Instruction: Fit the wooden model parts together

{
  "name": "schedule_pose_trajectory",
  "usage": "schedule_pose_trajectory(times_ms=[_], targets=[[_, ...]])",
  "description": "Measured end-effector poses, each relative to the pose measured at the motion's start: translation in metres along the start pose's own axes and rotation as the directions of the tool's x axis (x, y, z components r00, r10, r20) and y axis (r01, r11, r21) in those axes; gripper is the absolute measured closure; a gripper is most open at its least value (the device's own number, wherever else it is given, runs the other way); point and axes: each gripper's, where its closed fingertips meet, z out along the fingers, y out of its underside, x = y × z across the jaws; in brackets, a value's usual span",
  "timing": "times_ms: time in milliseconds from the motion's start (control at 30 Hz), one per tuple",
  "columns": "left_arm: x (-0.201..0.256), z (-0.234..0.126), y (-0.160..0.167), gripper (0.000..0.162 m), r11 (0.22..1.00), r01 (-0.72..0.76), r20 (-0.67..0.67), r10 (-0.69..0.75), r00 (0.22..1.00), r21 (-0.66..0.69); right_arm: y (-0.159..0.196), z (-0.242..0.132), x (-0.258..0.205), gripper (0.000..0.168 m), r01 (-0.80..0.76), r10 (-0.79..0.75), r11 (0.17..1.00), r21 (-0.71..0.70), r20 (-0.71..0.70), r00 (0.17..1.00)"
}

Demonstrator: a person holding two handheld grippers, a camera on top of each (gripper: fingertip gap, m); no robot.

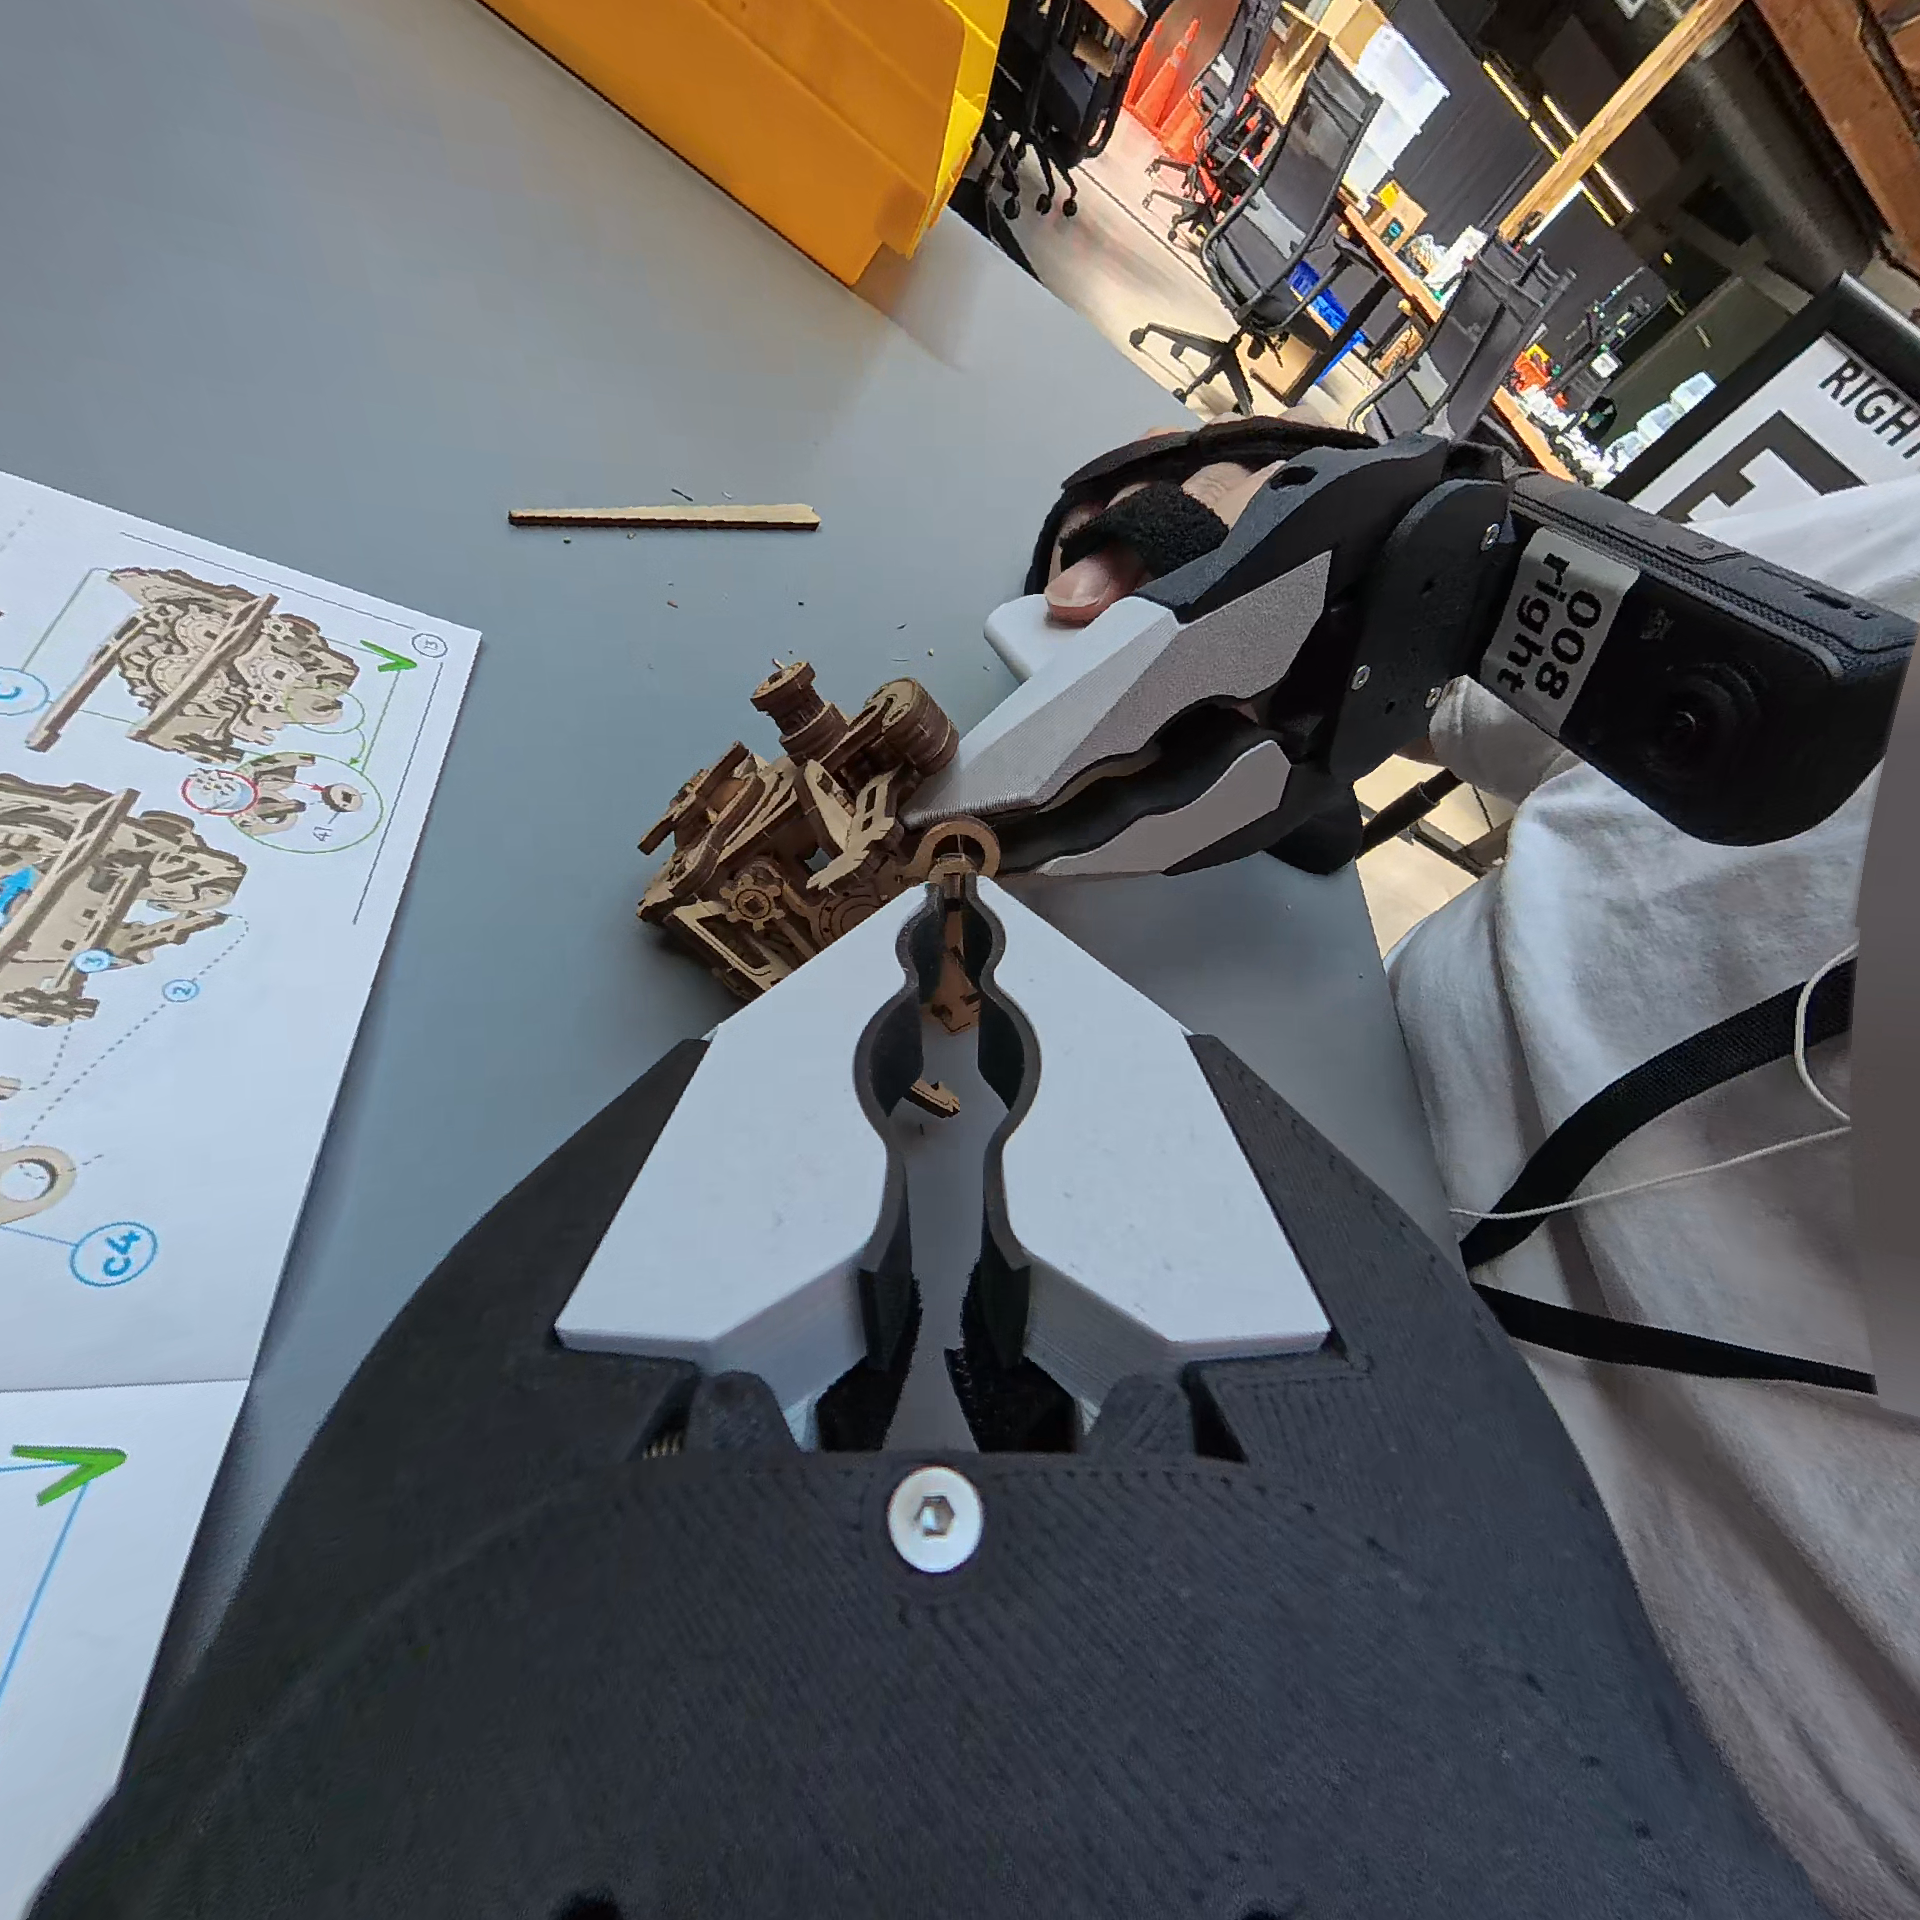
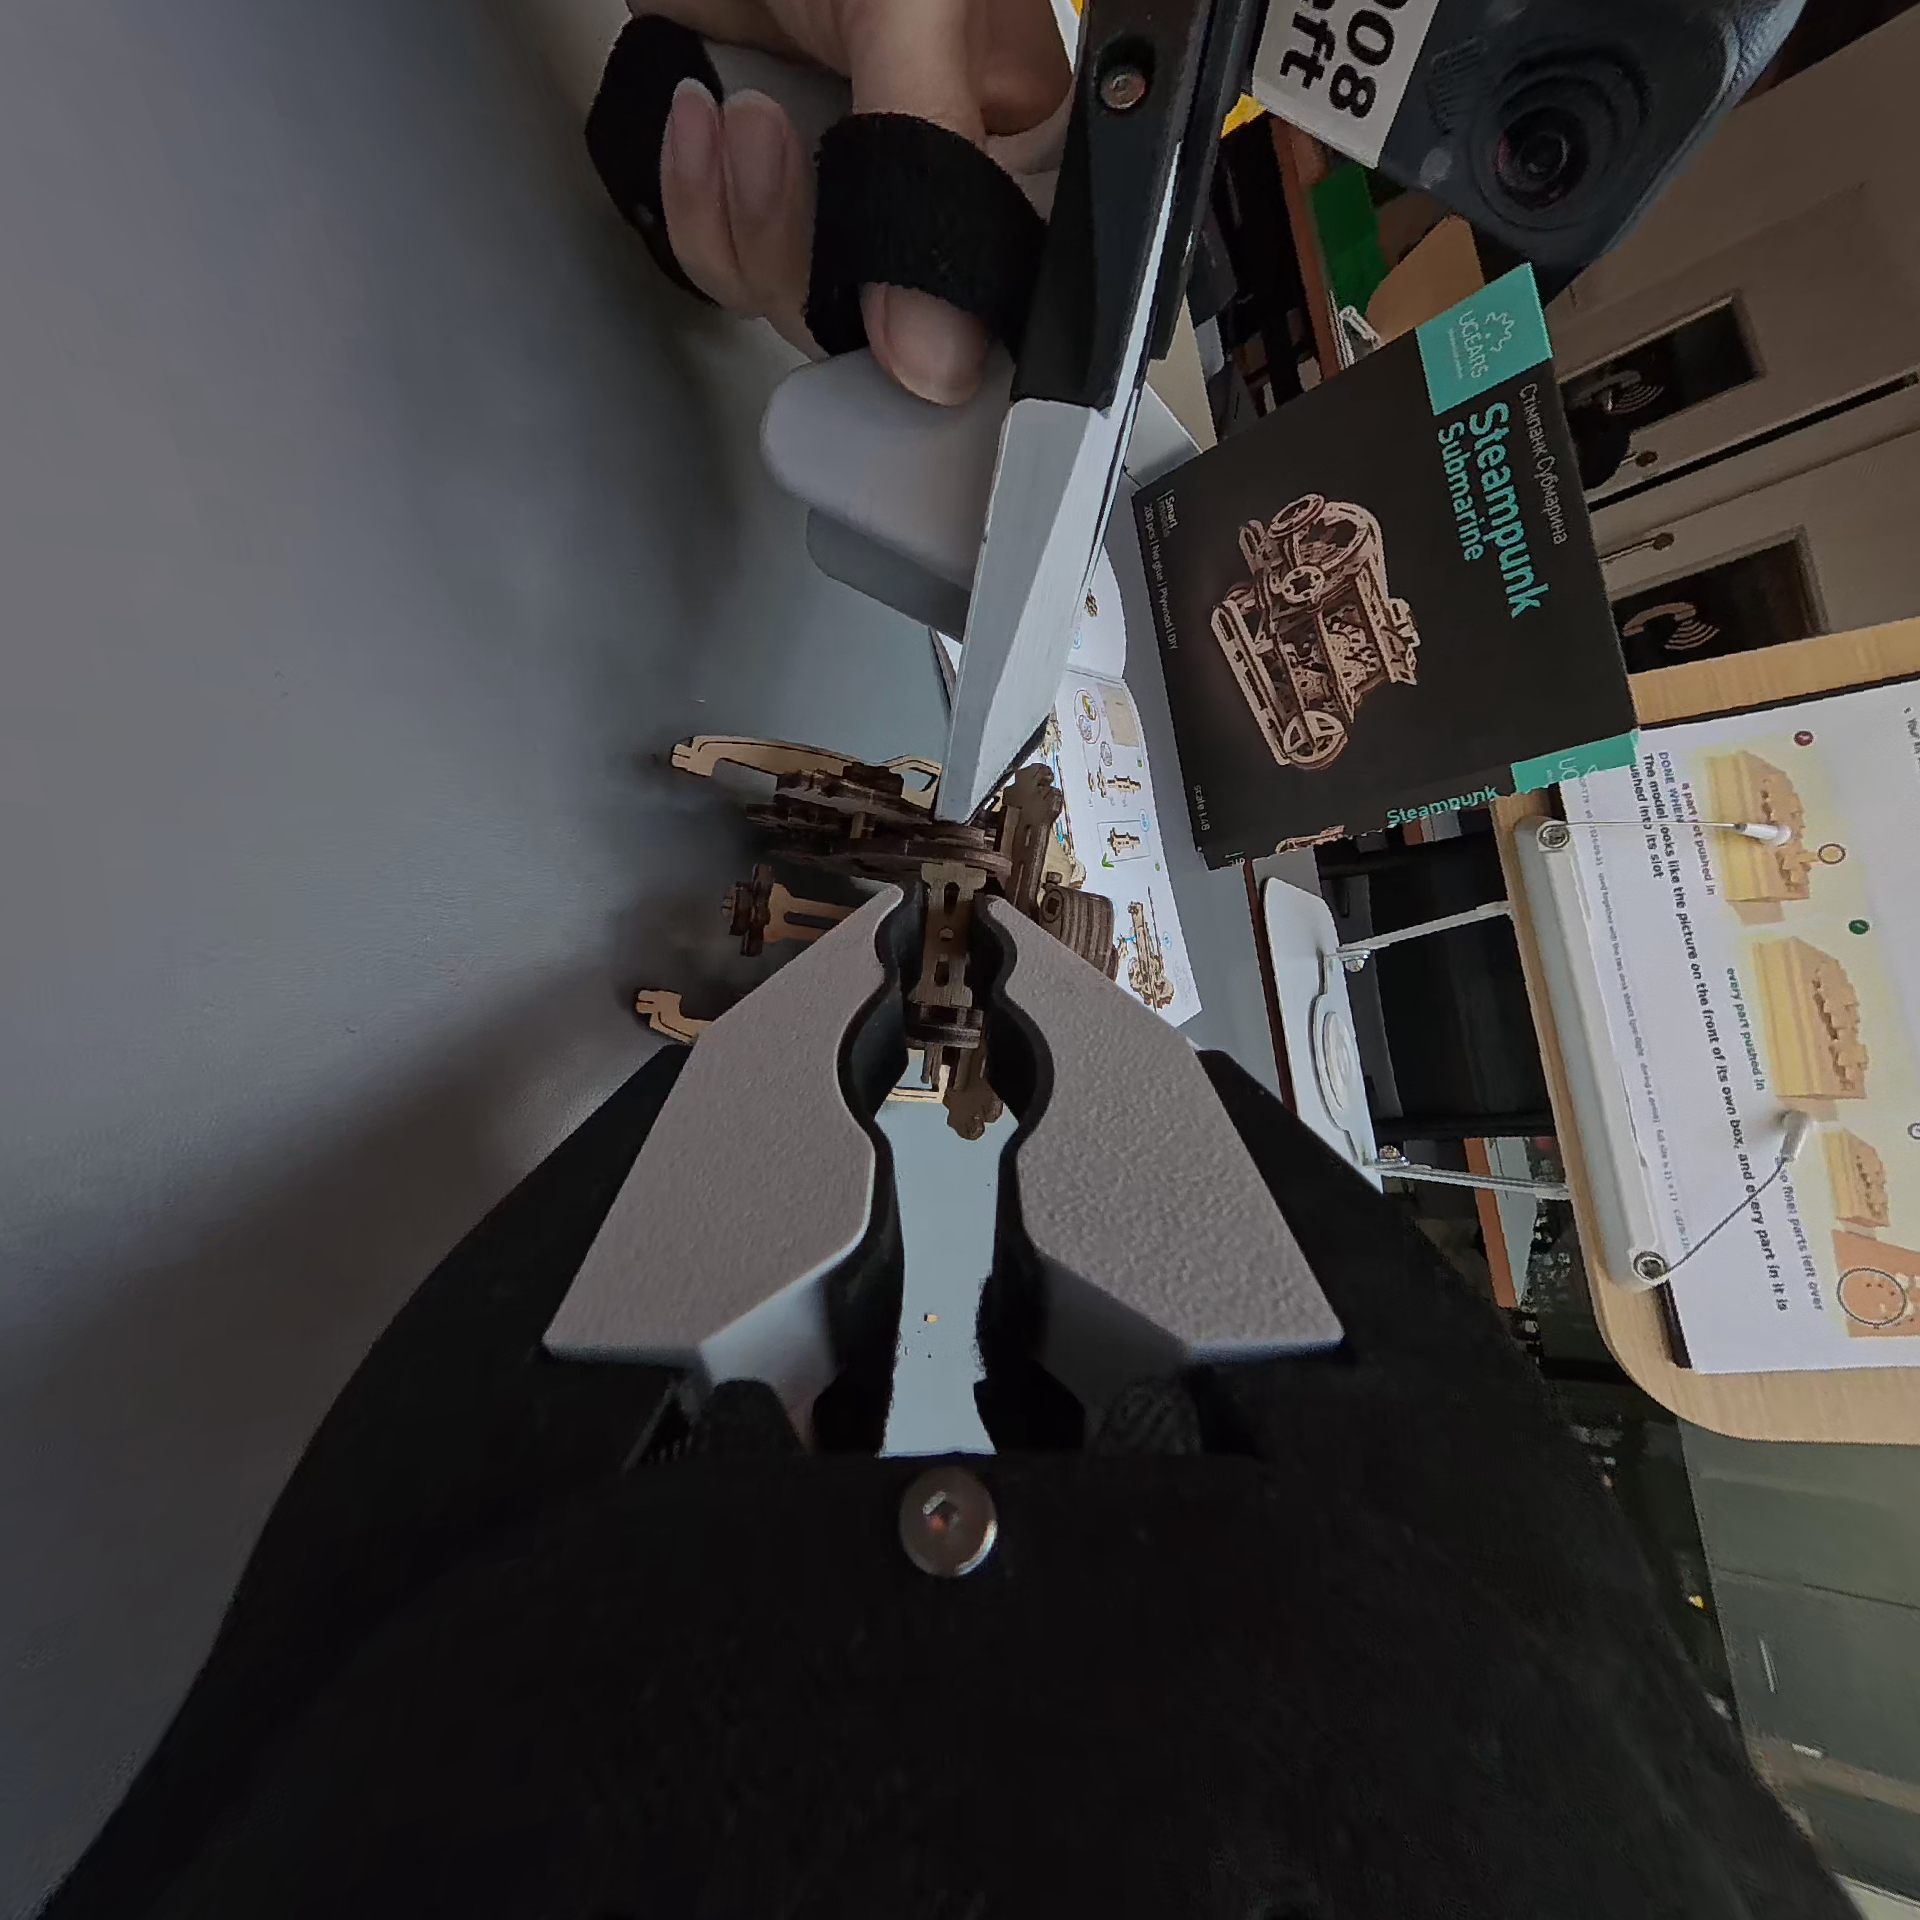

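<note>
The wooden model [image 1: 790, 831] sits on the grey table [image 1: 312, 312], a brown cluster of gears and frames. My left gripper [image 1: 948, 885] is shut on a small wooden pin [image 1: 948, 868] and holds it against the model's right end. My right gripper [image 1: 971, 847] comes in from the right, and its tips close on the model there. In the right wrist view my right gripper [image 2: 940, 906] is shut on a slotted wooden part [image 2: 940, 971] of the model [image 2: 831, 821]. The left gripper [image 2: 961, 808] points down onto the model from above.
An instruction sheet [image 1: 208, 852] lies left of the model. A loose wooden strip [image 1: 665, 516] lies behind it and a yellow bin [image 1: 790, 114] stands at the far edge. A small wooden piece [image 1: 932, 1096] lies under my left fingers. The kit box [image 2: 1392, 603] and a stand with a printed sheet [image 2: 1766, 987] are beyond. Both grippers' tips are close together, under 4 cm apart.
</note>
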Motion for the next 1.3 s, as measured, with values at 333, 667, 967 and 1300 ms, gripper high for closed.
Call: schedule_pose_trajectory(times_ms=[333, 667, 967, 1300], targets=[[-0.0028, -0.0003, -0.0007, 0.162, 1.0, -0.008, 0.049, 0.009, 0.999, -0.013, -0.0012, 0.0019, 0.0002, 0.165, -0.029, 0.029, 0.999, -0.021, 0.01, 1.0], [-0.0042, 0.0011, -0.0019, 0.161, 0.999, -0.047, 0.131, 0.049, 0.99, -0.019, -0.0021, 0.0021, 0.0006, 0.167, -0.088, 0.089, 0.995, -0.043, 0.02, 0.996], [-0.0058, 0.0015, -0.0028, 0.161, 0.996, -0.088, 0.188, 0.088, 0.978, -0.01, -0.0017, 0.003, 0.0011, 0.168, -0.121, 0.122, 0.991, -0.06, 0.026, 0.992], [-0.0077, 0.0023, -0.0041, 0.161, 0.989, -0.149, 0.263, 0.15, 0.953, -0.027, -0.0002, 0.0036, 0.0018, 0.168, -0.125, 0.127, 0.989, -0.084, 0.024, 0.992]])
